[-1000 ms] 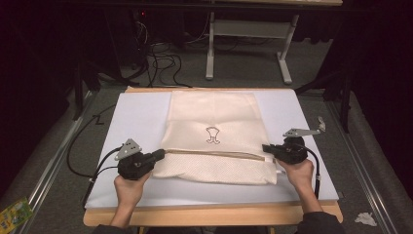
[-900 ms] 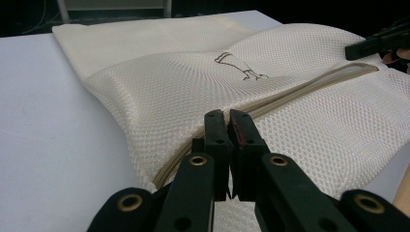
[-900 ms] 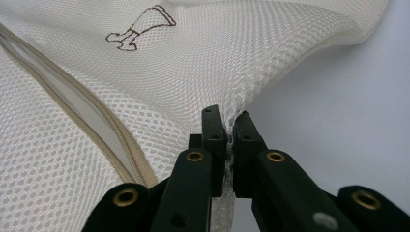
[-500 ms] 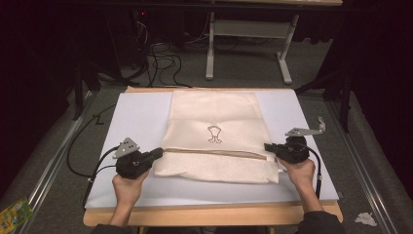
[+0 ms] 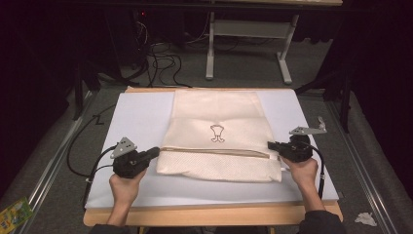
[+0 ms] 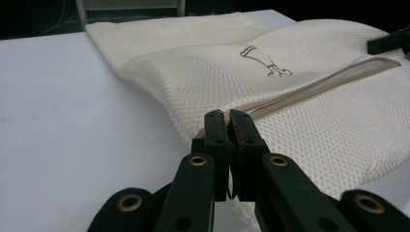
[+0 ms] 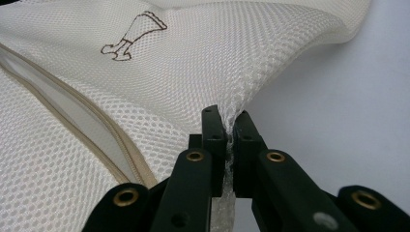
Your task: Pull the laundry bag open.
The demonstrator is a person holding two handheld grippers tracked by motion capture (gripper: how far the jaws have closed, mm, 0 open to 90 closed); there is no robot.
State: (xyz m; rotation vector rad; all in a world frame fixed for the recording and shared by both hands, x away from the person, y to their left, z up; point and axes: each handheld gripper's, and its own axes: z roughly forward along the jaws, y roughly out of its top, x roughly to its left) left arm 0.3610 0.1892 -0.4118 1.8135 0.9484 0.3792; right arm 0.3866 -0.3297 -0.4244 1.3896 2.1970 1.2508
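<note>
A cream mesh laundry bag [image 5: 219, 139] with a tan zipper band [image 5: 214, 151] and a small brown emblem [image 5: 216, 133] lies flat on the white mat [image 5: 136, 117]. My left gripper [image 5: 155, 153] pinches the bag's left edge at the zipper end; its jaws are shut on the mesh [image 6: 227, 123]. My right gripper [image 5: 271, 146] grips the right edge of the bag, with a fold of mesh squeezed between its closed jaws [image 7: 229, 126]. The fabric rises into a ridge toward each grip.
The mat covers a wooden table [image 5: 214, 214] whose front edge is near the person's hands. Black cables [image 5: 80, 151] trail off the left side. A metal table frame [image 5: 248, 44] and cords stand on the floor beyond.
The right gripper has shifted very slightly; the bag and left gripper stay as they were.
</note>
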